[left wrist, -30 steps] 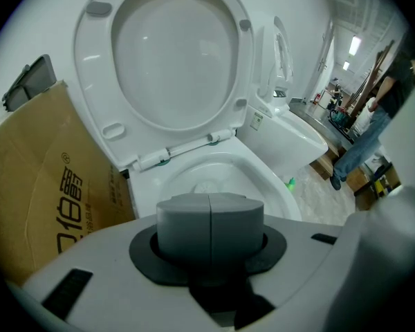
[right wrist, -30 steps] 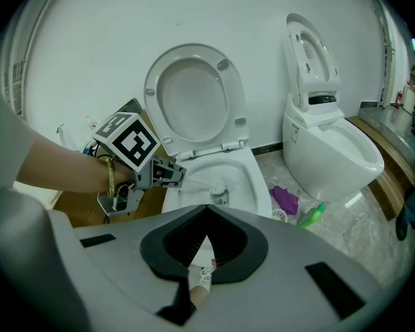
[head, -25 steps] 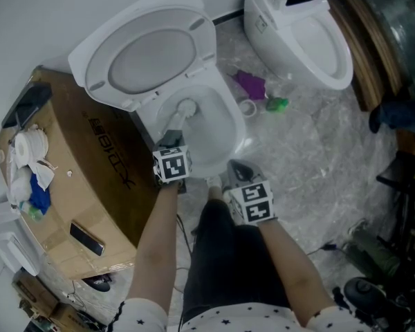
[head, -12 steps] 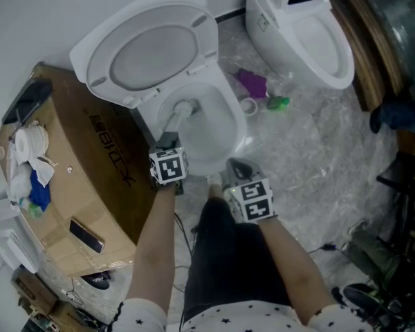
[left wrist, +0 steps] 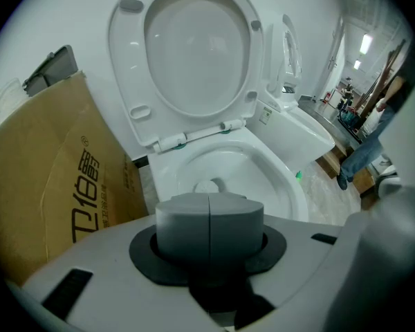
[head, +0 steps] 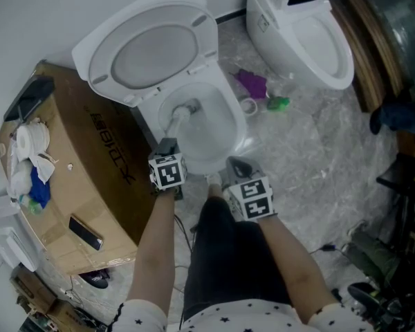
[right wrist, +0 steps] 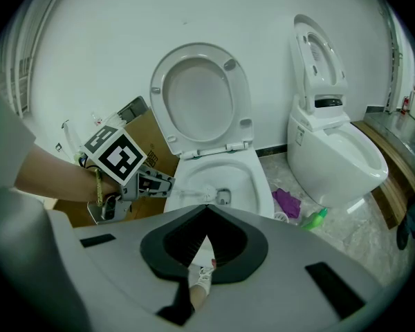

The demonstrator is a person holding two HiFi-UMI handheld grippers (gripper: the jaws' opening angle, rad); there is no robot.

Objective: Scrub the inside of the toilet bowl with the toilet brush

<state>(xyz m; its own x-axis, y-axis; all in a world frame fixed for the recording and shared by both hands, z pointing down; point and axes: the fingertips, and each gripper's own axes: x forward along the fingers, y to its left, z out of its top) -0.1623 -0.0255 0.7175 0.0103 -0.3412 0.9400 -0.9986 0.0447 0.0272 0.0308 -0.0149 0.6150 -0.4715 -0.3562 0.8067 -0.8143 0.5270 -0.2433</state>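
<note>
Grips the toilet brush [head: 178, 123] by its handle in the left gripper [head: 168, 146], jaws clamped shut on it. Sets the brush head low inside the toilet bowl [head: 228, 116], right beside the drain opening, with the handle slanting up and back over the bowl's near-left rim. Hovers the right gripper [head: 236, 166] just outside the bowl's front rim, jaws closed on nothing and apart from the brush.

Shows the seat and lid [head: 149, 50] tipped upright toward the white wall [head: 55, 5]. Shows a brown cardboard box [head: 76, 178] just beside the toilet on its left, topped with toilet-paper rolls [head: 24, 147], a blue cloth [head: 38, 194] and a dark flat device [head: 86, 234]. Finds a purple cloth [head: 250, 83] and a green bottle [head: 278, 104] lying on the marbled floor [head: 311, 137], between this toilet and a 2nd toilet [head: 311, 40] to the right, also white and with its lid raised. Takes in dark trousers [head: 225, 268] directly below the 2 grippers, at the bottom of the head view.
</note>
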